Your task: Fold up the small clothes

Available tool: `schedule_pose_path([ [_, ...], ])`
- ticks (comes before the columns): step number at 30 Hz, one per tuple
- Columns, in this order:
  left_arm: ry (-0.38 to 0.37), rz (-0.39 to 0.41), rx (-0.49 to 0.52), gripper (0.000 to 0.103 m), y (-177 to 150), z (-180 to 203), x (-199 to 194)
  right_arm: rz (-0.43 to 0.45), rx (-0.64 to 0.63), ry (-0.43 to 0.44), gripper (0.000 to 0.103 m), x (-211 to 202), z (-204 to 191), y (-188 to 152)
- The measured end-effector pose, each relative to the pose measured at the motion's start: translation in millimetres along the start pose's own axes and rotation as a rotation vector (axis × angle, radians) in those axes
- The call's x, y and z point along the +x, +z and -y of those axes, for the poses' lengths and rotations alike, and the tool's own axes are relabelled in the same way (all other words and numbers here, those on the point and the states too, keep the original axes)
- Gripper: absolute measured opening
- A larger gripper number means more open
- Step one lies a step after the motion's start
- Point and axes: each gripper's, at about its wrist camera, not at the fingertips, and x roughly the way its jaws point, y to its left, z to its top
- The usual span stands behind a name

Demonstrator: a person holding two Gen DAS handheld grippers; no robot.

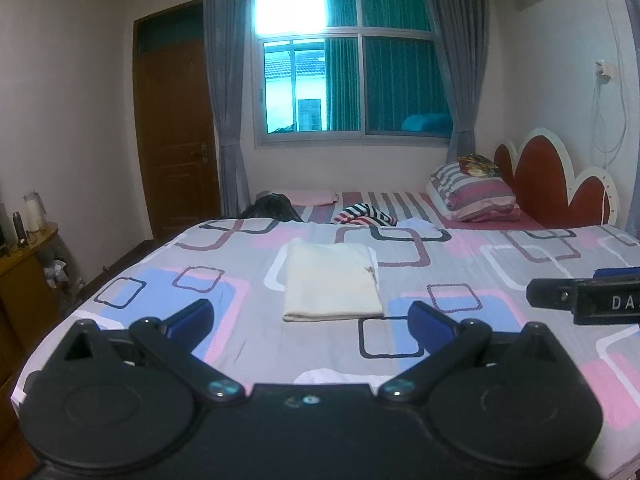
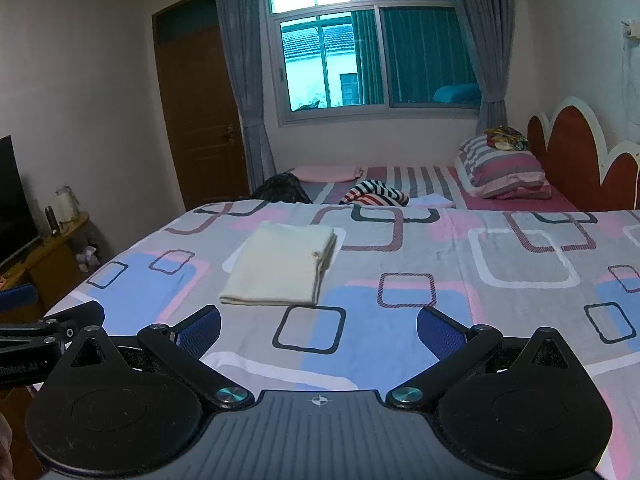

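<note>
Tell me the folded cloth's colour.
Pale cream folded cloth, plain; clearest in the right wrist view.

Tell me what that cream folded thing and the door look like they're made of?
The cream folded cloth looks like soft matte fabric, maybe cotton knit: its edges are rounded and its layers sag slightly. The door looks like brown wood with a low sheen, with raised panels; veneer or paint can't be ruled out.

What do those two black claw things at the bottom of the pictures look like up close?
Both are hand-held grippers of matte black plastic. The left gripper has two round black discs, slim link arms on silver screws and blue textured fingers. The right gripper matches it, with a ribbed grey body, a small crosshair mark and white lettering, "DA", on its side. No cables or sleeves show.
</note>
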Motion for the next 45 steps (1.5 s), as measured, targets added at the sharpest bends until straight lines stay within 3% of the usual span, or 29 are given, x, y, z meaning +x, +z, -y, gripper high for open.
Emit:
schedule_pose_path([
  [45,-0.004,-0.017,0.006,0.102,3.1,4.0,6.6,-0.02,-0.008,0.0,0.103,3.3,8.6,-0.6],
])
